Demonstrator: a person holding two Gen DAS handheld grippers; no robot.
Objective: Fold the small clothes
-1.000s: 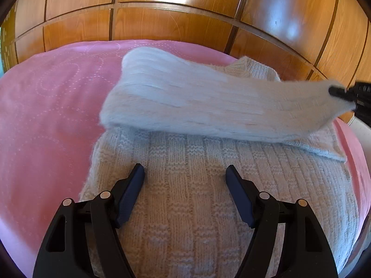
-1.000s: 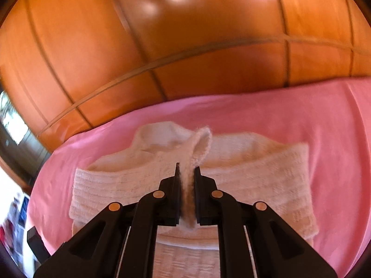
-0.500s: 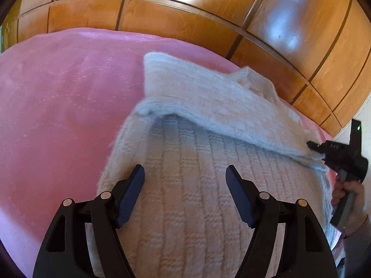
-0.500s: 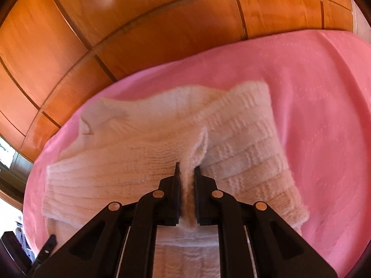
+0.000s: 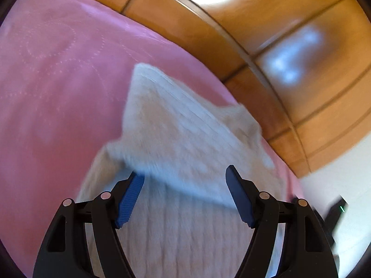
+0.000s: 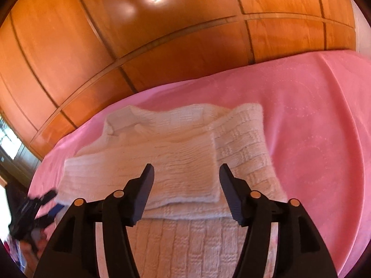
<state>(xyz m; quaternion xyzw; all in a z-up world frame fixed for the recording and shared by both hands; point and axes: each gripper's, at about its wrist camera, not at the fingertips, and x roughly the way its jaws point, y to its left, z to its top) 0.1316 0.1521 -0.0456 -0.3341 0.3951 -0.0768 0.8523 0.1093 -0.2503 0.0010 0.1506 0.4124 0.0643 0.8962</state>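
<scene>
1. White knitted sweater (image 6: 185, 162) lying mid-frame on pink bed (image 6: 313, 127), sleeve folded across body.
2. Right gripper (image 6: 185, 173) opening, nothing between jaws.
3. Left gripper (image 5: 184, 177) closing, half-wide, empty.
4. Next, likely: folding remaining side inward.

- Left claw (image 5: 185, 197): matte black plastic arms, ribbed blue pads (image 5: 129, 201), round pale rivets at the joints.
- Right claw (image 6: 186, 192): black arms, dark pads, copper-toned rivets.

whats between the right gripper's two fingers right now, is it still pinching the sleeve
Nothing is pinched: in the right wrist view the right gripper is opening, and the folded sleeve lies flat across the white knitted sweater beyond its fingers.
</scene>
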